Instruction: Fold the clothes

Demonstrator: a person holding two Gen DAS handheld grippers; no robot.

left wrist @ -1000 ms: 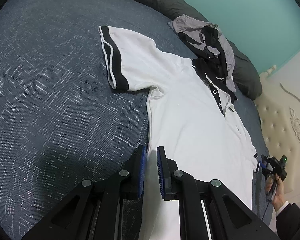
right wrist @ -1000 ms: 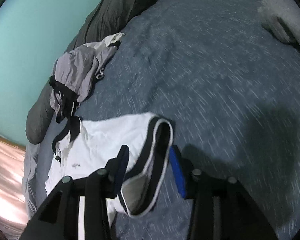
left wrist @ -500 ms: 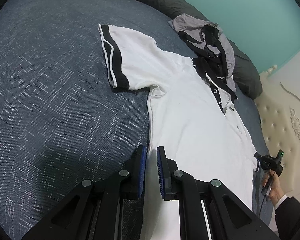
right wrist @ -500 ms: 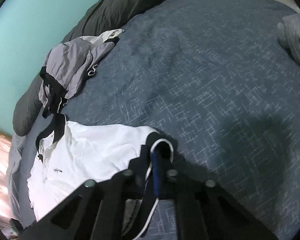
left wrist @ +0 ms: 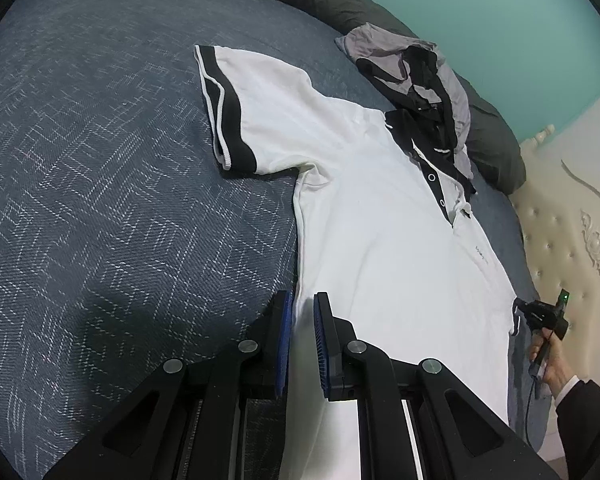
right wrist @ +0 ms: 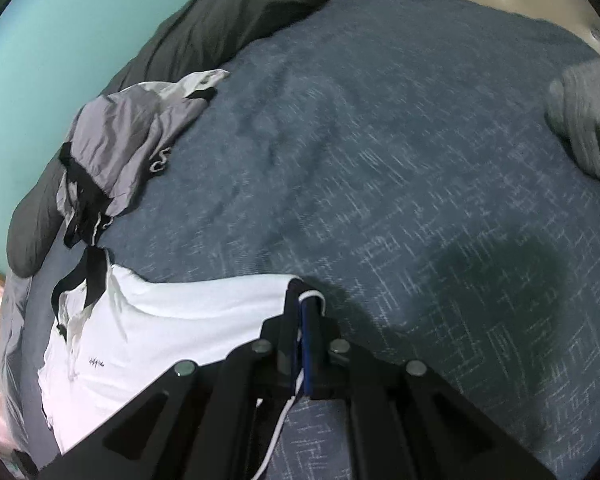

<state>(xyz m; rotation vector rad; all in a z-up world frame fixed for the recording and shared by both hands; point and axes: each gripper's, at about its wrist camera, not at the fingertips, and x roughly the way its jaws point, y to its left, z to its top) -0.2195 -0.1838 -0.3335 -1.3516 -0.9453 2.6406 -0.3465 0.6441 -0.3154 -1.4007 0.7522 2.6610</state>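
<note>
Two grippers work on one white polo shirt [left wrist: 380, 248] spread face-up on a blue-grey woven bedspread [left wrist: 100, 220]. The left gripper [left wrist: 300, 312] sits low at the shirt's side seam, angled along the cloth, its blue-padded fingers [left wrist: 284, 332] a narrow gap apart with the shirt's edge between them; whether they pinch it I cannot tell. The right gripper [right wrist: 303, 320] is pressed down at the far sleeve, fingers closed tight on the black cuff [right wrist: 296, 292], whose white piping loops out over the tips.

The left view alone shows the right hand [left wrist: 548, 356] gripping its handle beside the cream tufted headboard [left wrist: 572, 240], plus the free sleeve [left wrist: 228, 108] lying flat. The right view alone shows a grey folded item [right wrist: 588, 120] at the bed's edge. Both show a crumpled grey-and-black garment [right wrist: 120, 148] touching the collar, against a dark duvet roll [left wrist: 340, 4].
</note>
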